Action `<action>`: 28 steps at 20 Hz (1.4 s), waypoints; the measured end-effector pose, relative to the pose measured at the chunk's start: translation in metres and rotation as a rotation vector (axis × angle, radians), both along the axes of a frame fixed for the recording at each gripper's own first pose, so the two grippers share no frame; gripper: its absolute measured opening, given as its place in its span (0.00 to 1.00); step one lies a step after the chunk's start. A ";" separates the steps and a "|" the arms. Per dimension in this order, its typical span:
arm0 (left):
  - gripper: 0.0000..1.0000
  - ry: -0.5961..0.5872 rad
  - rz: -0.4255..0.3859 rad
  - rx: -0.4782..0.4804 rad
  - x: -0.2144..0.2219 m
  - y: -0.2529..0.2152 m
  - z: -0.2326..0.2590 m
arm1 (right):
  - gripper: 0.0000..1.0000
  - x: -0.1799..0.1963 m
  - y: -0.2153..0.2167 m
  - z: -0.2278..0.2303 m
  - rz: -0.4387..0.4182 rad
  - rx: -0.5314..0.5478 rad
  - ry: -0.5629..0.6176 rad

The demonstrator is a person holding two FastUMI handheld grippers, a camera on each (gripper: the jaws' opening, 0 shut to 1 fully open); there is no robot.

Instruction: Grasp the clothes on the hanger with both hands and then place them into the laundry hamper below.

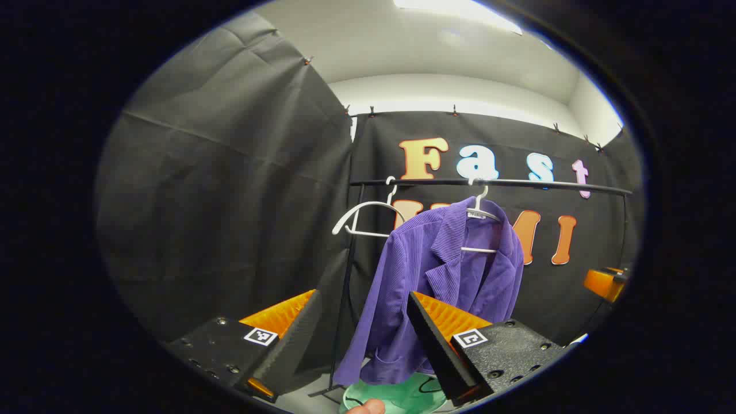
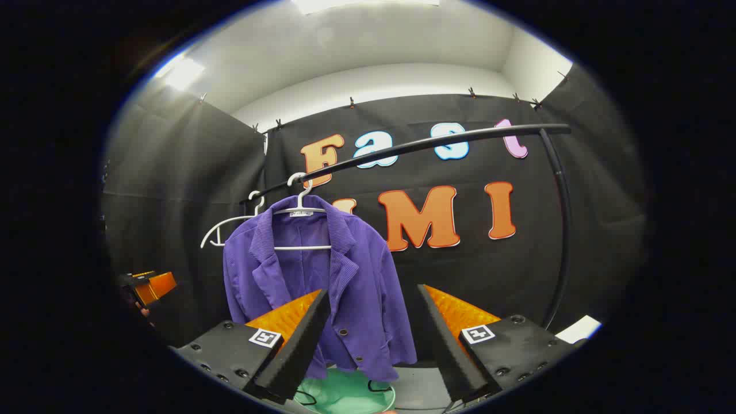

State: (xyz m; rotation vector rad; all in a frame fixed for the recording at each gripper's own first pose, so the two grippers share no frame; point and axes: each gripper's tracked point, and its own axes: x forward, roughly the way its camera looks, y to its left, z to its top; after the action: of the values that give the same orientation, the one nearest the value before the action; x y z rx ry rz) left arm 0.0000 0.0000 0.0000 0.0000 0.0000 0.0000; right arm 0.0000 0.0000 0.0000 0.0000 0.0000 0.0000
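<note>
— On the rail [image 2: 437,144], what do you see?
— I see the purple jacket [image 2: 322,276] on its white hanger [image 2: 299,210], above the green hamper [image 2: 345,394].
— Tongs?
— My left gripper [image 1: 359,322] and right gripper [image 2: 374,322] both gape wide, holding nothing, apart from the jacket.

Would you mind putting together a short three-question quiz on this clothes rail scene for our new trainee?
1. True or false: the purple jacket hangs on a white hanger on the black rail.
2. What sits below the jacket? A) a green hamper B) a wooden chair C) a cardboard box
3. Fill in: beside the jacket, the second white hanger is ____.

Key
1. True.
2. A: the green hamper lies under the hem.
3. Empty. Both the left gripper and the right gripper are open, short of the jacket.
</note>
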 end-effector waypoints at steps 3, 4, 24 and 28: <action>0.93 0.013 -0.017 -0.018 0.005 -0.007 -0.008 | 0.94 0.005 -0.003 -0.001 -0.001 -0.027 -0.003; 0.96 0.023 -0.015 -0.022 0.008 -0.009 -0.012 | 0.94 0.006 -0.001 0.000 0.006 -0.026 -0.005; 0.96 0.016 0.094 0.011 0.020 -0.053 -0.025 | 0.94 0.042 -0.001 -0.027 0.115 -0.001 0.030; 0.96 -0.011 0.118 0.027 0.021 -0.046 -0.018 | 0.94 0.046 0.001 -0.027 0.123 0.001 0.026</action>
State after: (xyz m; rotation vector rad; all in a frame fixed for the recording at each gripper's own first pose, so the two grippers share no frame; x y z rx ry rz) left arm 0.0214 -0.0460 -0.0182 0.0271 -0.0111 0.1181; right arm 0.0455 0.0007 -0.0271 0.0008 0.0259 0.1227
